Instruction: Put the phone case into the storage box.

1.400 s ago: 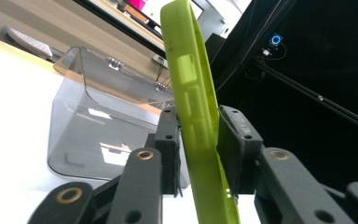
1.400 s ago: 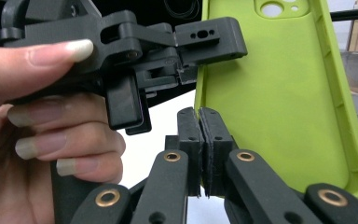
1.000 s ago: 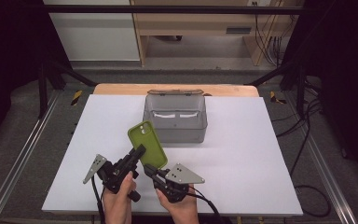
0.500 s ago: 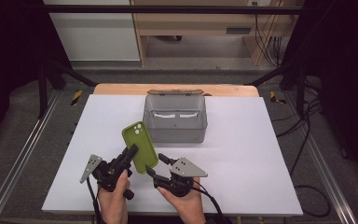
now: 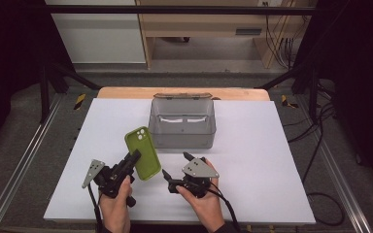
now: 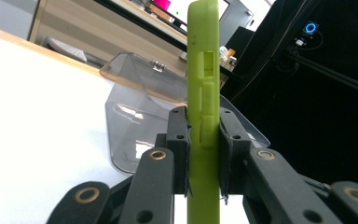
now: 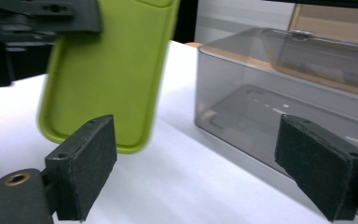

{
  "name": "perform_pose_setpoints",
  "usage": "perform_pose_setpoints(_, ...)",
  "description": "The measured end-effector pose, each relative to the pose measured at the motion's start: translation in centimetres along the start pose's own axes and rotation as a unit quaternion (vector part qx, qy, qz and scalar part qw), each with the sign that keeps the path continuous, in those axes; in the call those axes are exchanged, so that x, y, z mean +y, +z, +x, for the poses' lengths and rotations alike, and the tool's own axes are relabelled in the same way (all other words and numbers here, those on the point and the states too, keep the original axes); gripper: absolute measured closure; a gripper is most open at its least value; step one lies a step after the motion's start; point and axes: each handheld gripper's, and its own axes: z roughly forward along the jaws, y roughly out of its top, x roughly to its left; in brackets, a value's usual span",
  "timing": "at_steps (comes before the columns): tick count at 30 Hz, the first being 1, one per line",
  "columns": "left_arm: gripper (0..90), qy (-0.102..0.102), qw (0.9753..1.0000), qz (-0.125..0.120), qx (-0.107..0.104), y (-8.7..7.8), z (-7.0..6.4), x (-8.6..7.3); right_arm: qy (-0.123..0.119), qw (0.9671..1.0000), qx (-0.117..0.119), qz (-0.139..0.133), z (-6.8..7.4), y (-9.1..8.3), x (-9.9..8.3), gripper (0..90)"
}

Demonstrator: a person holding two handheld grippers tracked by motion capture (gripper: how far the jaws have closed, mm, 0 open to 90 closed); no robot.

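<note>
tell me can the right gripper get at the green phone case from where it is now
Probably yes. The right gripper is open and empty, close beside the green phone case, which the left gripper holds upright off the table. Nothing lies between them; the grey box stands farther back.

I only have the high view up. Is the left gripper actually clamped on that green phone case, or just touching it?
Observer: Clamped. In the left gripper view the left gripper has both fingers pressed flat against the two faces of the green phone case, which stands edge-on between them.
Operator: And the right one, holding anything?
Observer: No. In the right gripper view the right gripper is wide open, its pads apart with bare table between them.
Operator: Is the box's lid shut?
Observer: The grey box looks open, its clear lid tipped back behind it.
</note>
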Motion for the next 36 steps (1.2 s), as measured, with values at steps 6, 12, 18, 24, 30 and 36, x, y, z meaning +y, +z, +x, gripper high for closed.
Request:
perform_pose_setpoints(6, 77.8, 0.0, 0.9999, -0.002, 0.014, -0.2, 0.8, 0.5, 0.009, 0.9999, -0.004, 0.01, -1.2, -0.3, 0.0, 12.9)
perform_pose_setpoints(12, 77.8, 0.002, 0.9994, -0.007, 0.033, -0.7, 1.7, 1.3, -0.016, 0.9993, -0.03, -0.013, -2.4, -1.4, 0.1, 15.6)
perform_pose_setpoints(18, 77.8, 0.02, 0.9984, -0.01, 0.052, -1.0, 2.3, 1.8, -0.021, 0.9978, -0.062, -0.005, -4.4, -2.3, 0.0, 7.7)
perform_pose_setpoints(24, 77.8, 0.027, 0.9974, -0.01, 0.066, -1.2, 2.8, 2.2, -0.031, 0.9963, -0.08, -0.004, -5.8, -3.0, -0.1, 5.4)
perform_pose_setpoints(30, 77.8, 0.032, 0.9968, -0.01, 0.072, -1.3, 2.9, 2.5, -0.019, 0.9956, -0.088, -0.025, -7.2, -4.4, 0.0, 4.3)
perform_pose_setpoints(36, 77.8, 0.036, 0.9962, -0.012, 0.078, -1.4, 3.1, 2.8, -0.027, 0.9952, -0.093, -0.013, -8.8, -5.8, -0.8, 3.9)
